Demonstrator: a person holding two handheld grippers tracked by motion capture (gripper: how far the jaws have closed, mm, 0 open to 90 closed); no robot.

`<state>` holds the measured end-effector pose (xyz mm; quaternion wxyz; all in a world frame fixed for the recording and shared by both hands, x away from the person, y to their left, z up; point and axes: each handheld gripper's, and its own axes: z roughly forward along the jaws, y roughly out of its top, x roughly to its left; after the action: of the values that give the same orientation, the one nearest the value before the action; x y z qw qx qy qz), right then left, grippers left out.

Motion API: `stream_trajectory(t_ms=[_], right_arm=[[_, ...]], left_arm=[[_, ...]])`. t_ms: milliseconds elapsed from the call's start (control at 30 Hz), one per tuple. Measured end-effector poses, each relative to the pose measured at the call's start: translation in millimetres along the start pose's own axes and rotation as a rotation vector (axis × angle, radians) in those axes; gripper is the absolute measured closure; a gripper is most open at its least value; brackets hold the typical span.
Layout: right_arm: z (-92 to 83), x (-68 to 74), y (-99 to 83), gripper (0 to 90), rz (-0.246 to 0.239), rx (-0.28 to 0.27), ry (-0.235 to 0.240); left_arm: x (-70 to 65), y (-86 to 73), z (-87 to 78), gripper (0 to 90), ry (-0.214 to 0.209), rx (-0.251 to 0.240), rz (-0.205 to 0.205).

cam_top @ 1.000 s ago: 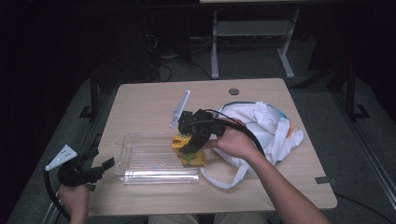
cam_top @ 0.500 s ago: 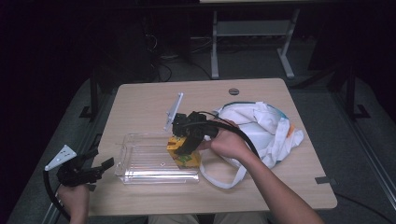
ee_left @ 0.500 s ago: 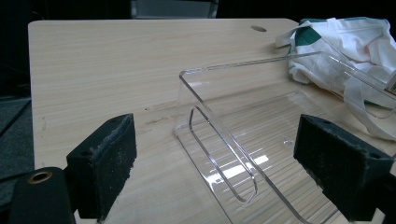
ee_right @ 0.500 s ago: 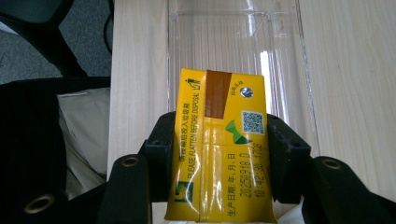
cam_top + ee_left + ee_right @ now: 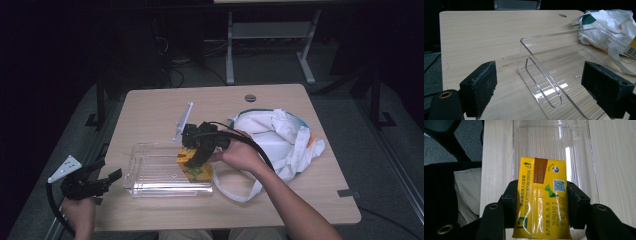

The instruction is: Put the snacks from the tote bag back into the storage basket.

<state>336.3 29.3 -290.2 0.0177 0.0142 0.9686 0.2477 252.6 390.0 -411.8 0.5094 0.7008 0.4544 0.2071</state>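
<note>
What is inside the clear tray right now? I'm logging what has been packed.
The clear tray has a yellow carton at its right end, gripped by the right gripper. The rest looks bare. Whether the carton touches the floor is hidden.

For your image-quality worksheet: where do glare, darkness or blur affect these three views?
High view: surroundings very dark, table lit. Left gripper view: glare streaks on the clear tray, near jaws soft. Right gripper view: bright reflection stripe on the tray, carton print sharp.

Your right tongs [image 5: 541, 202] clamp a yellow drink carton [image 5: 542, 202] by its two sides, printed top face toward you. Beyond it, a clear plastic tray [image 5: 579, 150] lies on the wooden tabletop [image 5: 614, 165], reaching its far edge.
</note>
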Motion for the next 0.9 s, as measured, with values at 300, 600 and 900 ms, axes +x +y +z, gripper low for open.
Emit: stream_trajectory(t_ms=[300,600,900], right_arm=[[7.3,-1.6,2.2,51.3,0.002,0.011,0.004],[16.5,-2.4,3.4,51.3,0.003,0.022,0.008],[24.8,-3.2,2.1,51.3,0.010,0.039,0.011]], left_arm=[[-0.1,-0.2,0.1,12.7,0.000,-0.005,-0.002],[0.3,-0.2,-0.1,12.7,0.000,-0.003,-0.003],[0.3,-0.2,0.0,12.8,0.000,-0.004,-0.006]])
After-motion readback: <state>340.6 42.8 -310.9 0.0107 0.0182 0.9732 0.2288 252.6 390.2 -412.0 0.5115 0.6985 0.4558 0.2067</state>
